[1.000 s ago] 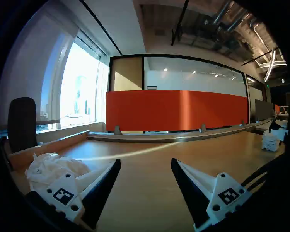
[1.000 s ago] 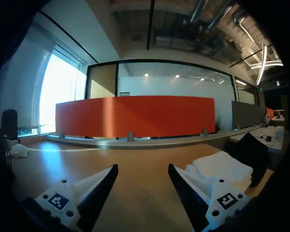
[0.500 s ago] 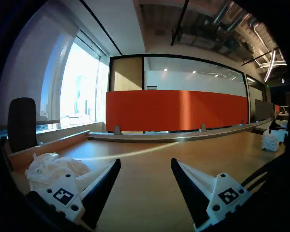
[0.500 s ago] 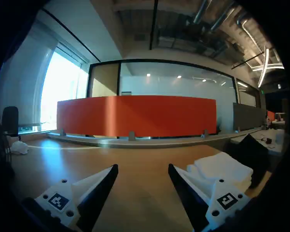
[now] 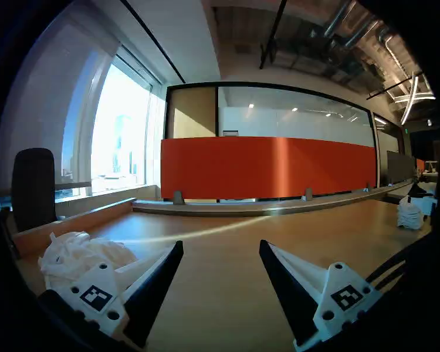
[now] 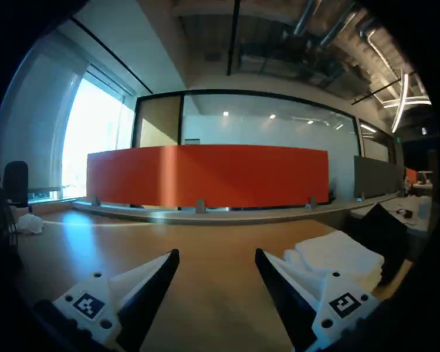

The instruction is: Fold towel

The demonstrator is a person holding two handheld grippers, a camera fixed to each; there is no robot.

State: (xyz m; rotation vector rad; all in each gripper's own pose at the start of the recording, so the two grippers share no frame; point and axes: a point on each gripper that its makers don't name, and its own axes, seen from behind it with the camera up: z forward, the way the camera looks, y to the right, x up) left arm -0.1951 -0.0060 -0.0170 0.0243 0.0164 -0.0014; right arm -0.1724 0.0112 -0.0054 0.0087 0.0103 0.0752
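In the left gripper view a crumpled white towel [image 5: 79,255] lies on the wooden table [image 5: 232,234] at the left, just behind the left finger. My left gripper [image 5: 221,249] is open with nothing between its fingers. In the right gripper view a stack of folded white towels [image 6: 337,255] rests on the table at the right, behind the right finger. My right gripper [image 6: 217,255] is open and holds nothing. A small crumpled white towel [image 6: 29,223] shows far off at the left of that view.
An orange divider panel [image 5: 267,167] and a metal rail close the table's far edge. A dark chair back [image 5: 33,188] stands at the left by the window. A black object [image 6: 381,234] sits beside the folded stack. A white bundle [image 5: 409,214] lies at the far right.
The right gripper view shifted slightly between the oldest frame and now; the left gripper view is steady. Both grippers stay open.
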